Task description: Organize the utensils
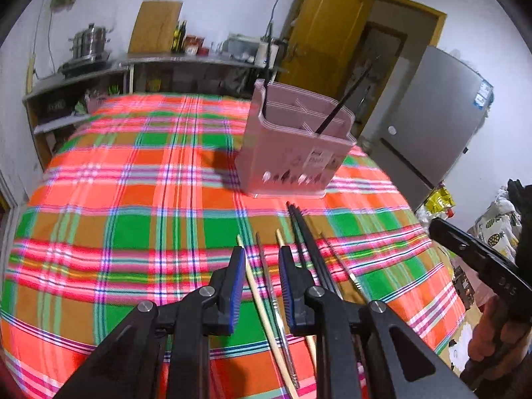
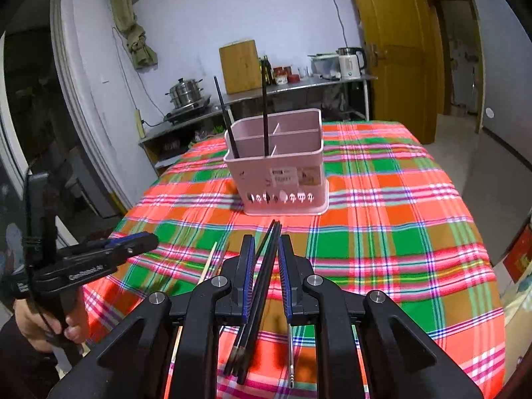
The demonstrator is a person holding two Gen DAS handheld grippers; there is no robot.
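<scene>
Left gripper (image 1: 261, 259): your jaws stand slightly apart over a pale chopstick (image 1: 262, 312), gripping nothing
Right gripper (image 2: 266, 249): narrowly apart above the black chopsticks (image 2: 262, 272)
Pink holder (image 2: 282, 166): mid-table (image 2: 399, 232), beyond them

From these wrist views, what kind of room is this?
Probably a home kitchen or dining corner. A steel steamer pot sits on a burner on a metal counter, a white electric kettle stands further along, and a pink utensil holder with chopsticks sits on the plaid-covered table.

White walls, a yellow wooden door (image 2: 395, 50), a steel counter (image 2: 299, 86) behind.
</scene>
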